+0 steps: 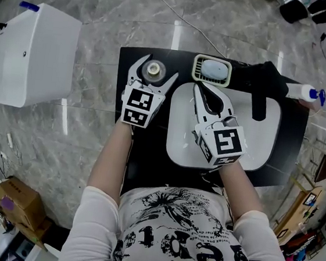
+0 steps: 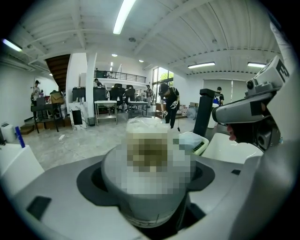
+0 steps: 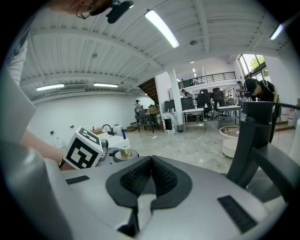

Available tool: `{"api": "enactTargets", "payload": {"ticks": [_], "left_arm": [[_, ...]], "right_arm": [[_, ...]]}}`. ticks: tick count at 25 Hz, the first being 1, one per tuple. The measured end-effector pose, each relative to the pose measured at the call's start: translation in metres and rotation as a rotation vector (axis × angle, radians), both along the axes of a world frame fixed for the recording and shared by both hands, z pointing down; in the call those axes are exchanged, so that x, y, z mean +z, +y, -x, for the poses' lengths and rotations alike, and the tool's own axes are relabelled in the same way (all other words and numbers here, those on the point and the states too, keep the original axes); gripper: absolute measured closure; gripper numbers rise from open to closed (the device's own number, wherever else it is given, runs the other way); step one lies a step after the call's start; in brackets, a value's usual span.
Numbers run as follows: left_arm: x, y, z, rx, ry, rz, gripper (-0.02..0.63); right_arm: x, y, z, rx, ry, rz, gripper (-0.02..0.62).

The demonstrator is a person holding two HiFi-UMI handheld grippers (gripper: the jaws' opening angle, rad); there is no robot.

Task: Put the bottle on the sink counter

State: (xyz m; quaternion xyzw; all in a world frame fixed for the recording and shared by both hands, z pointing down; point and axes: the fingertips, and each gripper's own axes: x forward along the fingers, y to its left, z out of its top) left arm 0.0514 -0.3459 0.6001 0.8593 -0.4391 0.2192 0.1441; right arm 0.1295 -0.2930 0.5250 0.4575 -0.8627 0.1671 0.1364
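Note:
The bottle [image 1: 153, 69] is a small round pale one, seen from above over the back left corner of the black sink counter [image 1: 148, 154]. My left gripper [image 1: 160, 66] is shut on the bottle, one jaw on each side. In the left gripper view the bottle [image 2: 145, 201] fills the gap between the jaws of the left gripper [image 2: 150, 165]; its top is blurred out. Whether its base touches the counter is hidden. My right gripper [image 1: 198, 86] hangs over the white sink basin [image 1: 266, 144], shut and holding nothing; its pads meet in the right gripper [image 3: 151, 161] view.
Behind the basin is a green soap dish [image 1: 212, 70] with a blue soap. A black faucet [image 1: 260, 94] reaches over the basin. A white spray bottle with a blue cap [image 1: 303, 92] lies at the counter's right edge. A white box [image 1: 31, 53] stands to the left.

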Motion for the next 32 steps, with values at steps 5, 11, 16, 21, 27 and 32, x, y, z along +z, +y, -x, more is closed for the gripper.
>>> {"api": "enactTargets", "payload": {"ticks": [5, 11, 16, 21, 27, 32], "left_arm": [[-0.018, 0.008, 0.007, -0.044, 0.065, 0.002, 0.230], [-0.074, 0.026, 0.013, -0.029, 0.089, -0.074, 0.229], [-0.147, 0.056, 0.020, 0.026, 0.133, -0.169, 0.232], [-0.223, 0.096, 0.037, 0.045, 0.180, -0.266, 0.385], [-0.292, 0.149, 0.054, 0.072, 0.206, -0.363, 0.518], [-0.319, 0.184, 0.076, 0.069, 0.224, -0.384, 0.592]], "right_arm": [[-0.016, 0.008, 0.005, -0.003, 0.014, -0.019, 0.581], [-0.051, 0.024, 0.015, -0.004, 0.026, -0.066, 0.581], [-0.091, 0.048, 0.025, -0.007, 0.030, -0.121, 0.581], [-0.140, 0.077, 0.035, -0.003, 0.025, -0.176, 0.580], [-0.195, 0.112, 0.041, 0.021, 0.008, -0.256, 0.580], [-0.226, 0.139, 0.047, 0.038, 0.008, -0.310, 0.581]]}}
